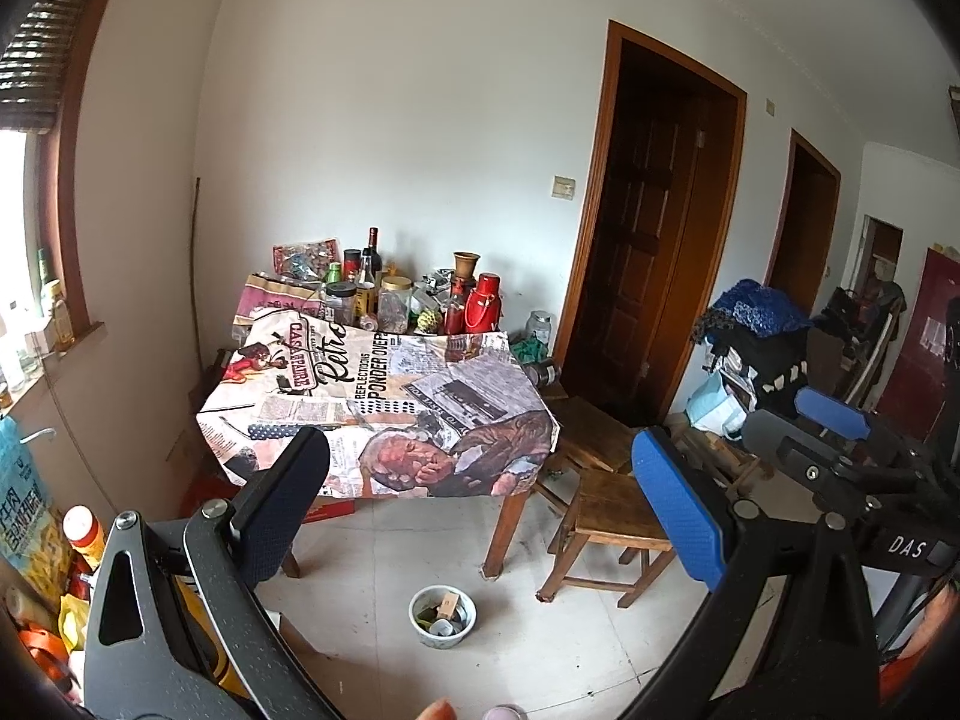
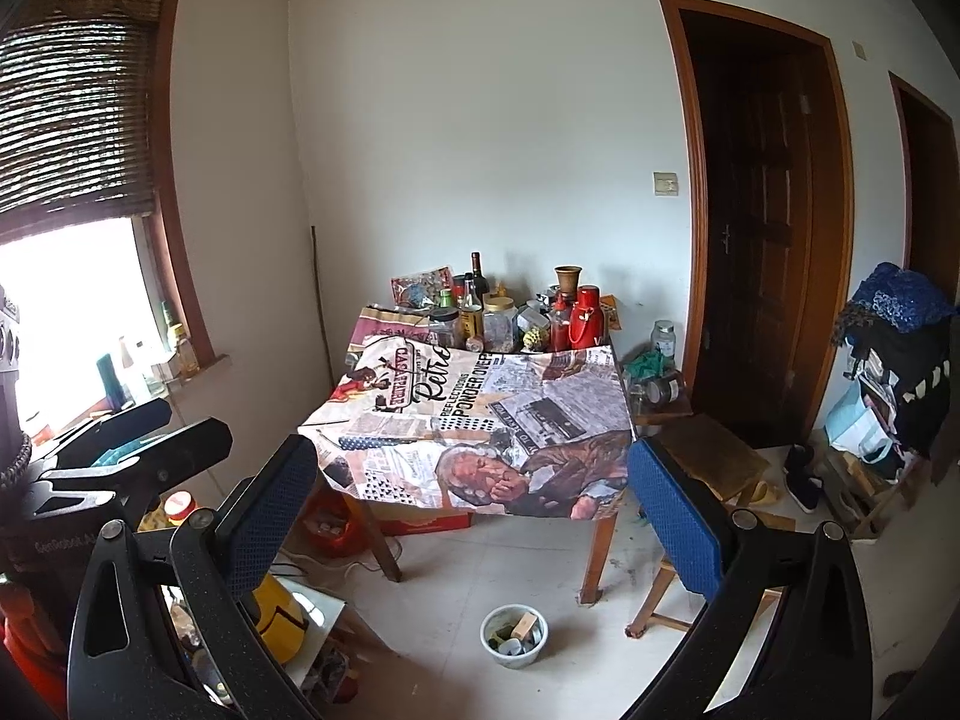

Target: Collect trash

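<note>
With both the left gripper (image 1: 480,504) and right gripper (image 2: 474,510) holding their jaws wide and empty, well back from the worktop (image 2: 480,420), we risk clipping its crowded bottles (image 2: 477,294); the bowl (image 2: 514,636) of scraps could tip.

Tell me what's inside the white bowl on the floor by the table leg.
The white bowl holds a jumble of scraps: a tan block-like piece, some dark bits and pale bits. What lies beneath that top layer is covered, and the pieces are too small to identify.
</note>
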### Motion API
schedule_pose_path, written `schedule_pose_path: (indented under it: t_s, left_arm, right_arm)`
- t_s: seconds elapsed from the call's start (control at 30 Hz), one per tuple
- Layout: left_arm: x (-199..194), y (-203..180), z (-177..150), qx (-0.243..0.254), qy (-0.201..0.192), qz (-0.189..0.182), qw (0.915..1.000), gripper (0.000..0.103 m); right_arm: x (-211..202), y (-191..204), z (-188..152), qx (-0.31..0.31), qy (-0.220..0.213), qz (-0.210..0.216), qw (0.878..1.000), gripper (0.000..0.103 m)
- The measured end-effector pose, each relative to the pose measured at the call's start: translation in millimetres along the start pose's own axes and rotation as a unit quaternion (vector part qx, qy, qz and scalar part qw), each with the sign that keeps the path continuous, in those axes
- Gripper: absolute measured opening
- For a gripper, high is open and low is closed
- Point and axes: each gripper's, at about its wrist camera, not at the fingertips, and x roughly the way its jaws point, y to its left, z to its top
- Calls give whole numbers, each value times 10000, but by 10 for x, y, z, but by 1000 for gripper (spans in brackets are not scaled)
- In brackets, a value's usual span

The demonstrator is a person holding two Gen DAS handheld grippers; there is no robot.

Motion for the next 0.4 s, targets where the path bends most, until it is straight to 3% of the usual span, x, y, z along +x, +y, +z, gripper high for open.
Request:
schedule_pose_path:
  t_s: [0.4]
  left_arm:
    - [242, 38, 25, -38, 75, 124, 9999, 102]
  right_arm:
    - [272, -47, 44, 2, 163, -5, 9999, 103]
